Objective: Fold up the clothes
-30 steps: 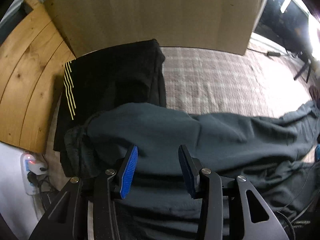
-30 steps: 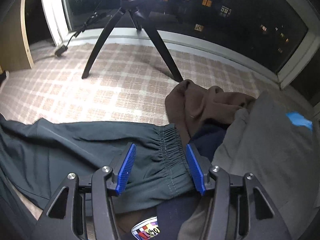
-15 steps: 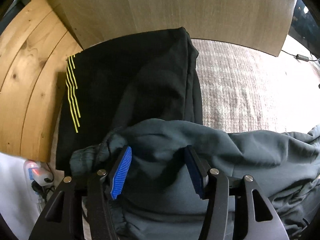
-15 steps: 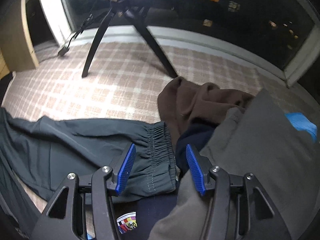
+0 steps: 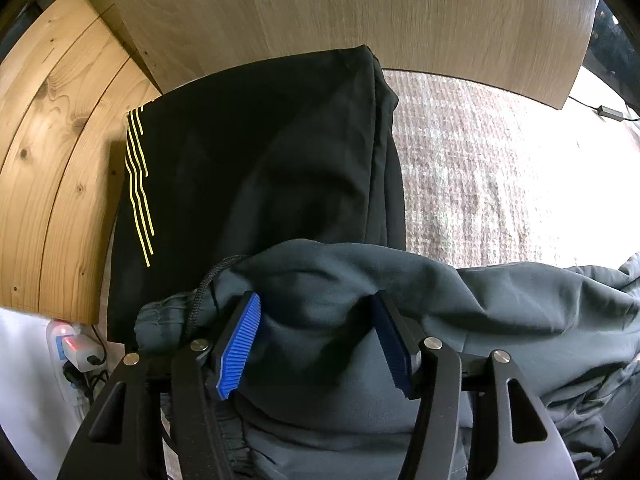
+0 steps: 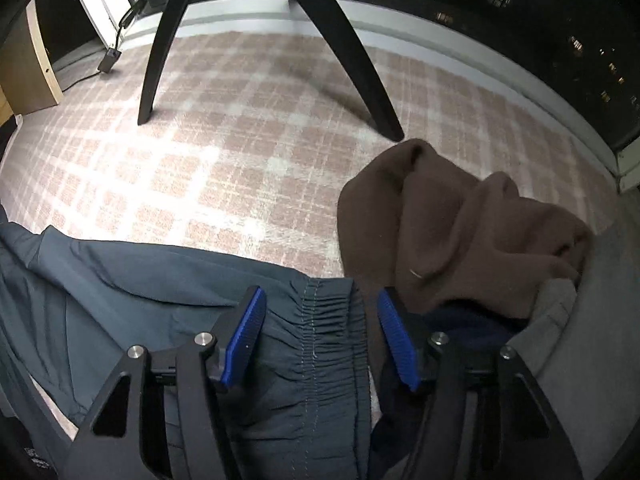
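- My left gripper (image 5: 316, 344) points steeply down over one end of the dark grey-green, thin woven trousers (image 5: 400, 320). Its jaws are opening, and a soft hump of the cloth rises between the blue ribbed pads (image 5: 240, 344) without being pinched.
- This end of the trousers lies over the near edge of a folded black garment with yellow stripes (image 5: 248, 168), which sits at twelve o'clock from me against a pale wooden panel (image 5: 340, 12). A black drawcord (image 5: 204, 288) loops out at ten o'clock.
- My right gripper (image 6: 320, 336) stands over the gathered elastic waistband (image 6: 328, 320) of the same trousers; its jaws are opening too, the band between the pads but not clamped.
- At two o'clock from the right gripper a brown fleecy garment (image 6: 460, 232) lies heaped, touching the waistband edge, with a grey cloth (image 6: 600, 340) beyond it at three. Checked pink-and-white carpet (image 6: 240, 140) runs to twelve o'clock, where black tripod legs (image 6: 160, 52) stand.
- My judgement on handling: the trousers look light, limp and a little slick, so they will sag and slide rather than hold a crease (no stiffness to lean on).
- I would take hold at the elastic band on the right, the thickest part, and at a doubled seam or hem on the left, keeping clear of the loose cord.
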`<action>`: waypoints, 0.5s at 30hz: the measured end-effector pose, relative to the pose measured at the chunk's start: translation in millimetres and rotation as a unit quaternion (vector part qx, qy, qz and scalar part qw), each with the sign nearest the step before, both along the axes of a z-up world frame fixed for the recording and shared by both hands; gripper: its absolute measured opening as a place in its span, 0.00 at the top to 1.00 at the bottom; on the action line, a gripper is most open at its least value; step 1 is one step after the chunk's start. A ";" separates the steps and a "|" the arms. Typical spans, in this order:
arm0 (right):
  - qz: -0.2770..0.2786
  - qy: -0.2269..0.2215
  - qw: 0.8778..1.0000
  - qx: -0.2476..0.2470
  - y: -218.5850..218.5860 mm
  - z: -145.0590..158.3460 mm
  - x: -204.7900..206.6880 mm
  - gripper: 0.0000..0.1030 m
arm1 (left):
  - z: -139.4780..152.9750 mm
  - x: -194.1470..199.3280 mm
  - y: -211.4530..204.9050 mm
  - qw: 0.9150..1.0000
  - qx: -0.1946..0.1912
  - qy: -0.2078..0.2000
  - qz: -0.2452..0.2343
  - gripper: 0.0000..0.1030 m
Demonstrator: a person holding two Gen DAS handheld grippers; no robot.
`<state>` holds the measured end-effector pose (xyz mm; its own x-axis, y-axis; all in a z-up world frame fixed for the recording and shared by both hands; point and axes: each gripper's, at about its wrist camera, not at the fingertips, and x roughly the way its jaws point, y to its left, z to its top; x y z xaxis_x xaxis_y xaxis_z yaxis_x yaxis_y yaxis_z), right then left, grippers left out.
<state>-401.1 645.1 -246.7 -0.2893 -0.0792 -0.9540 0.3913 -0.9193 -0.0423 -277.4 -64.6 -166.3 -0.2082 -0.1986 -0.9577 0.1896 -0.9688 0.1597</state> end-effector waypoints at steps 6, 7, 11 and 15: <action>-0.009 0.040 0.999 -0.035 -7.6 24.6 34.7 0.75 | -1.0 -2.7 0.7 1.000 0.000 0.002 -0.003 0.43; -0.016 0.053 0.997 -0.047 -7.9 33.5 42.3 0.75 | -0.8 -3.0 0.5 1.000 0.000 0.003 -0.004 0.43; -0.075 0.130 0.984 -0.099 18.0 97.1 69.8 0.75 | 0.5 -1.7 2.4 1.000 0.002 0.004 -0.006 0.43; -0.138 0.164 0.971 -0.108 55.9 129.9 86.6 0.75 | 0.7 -3.3 6.0 1.000 0.015 0.014 -0.015 0.41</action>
<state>-314.5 700.9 -116.8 -0.6129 -0.1427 -0.7772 0.1259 -0.9886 0.0822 -280.7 -58.6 -165.6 -0.2413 -0.1625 -0.9567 0.1644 -0.9785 0.1248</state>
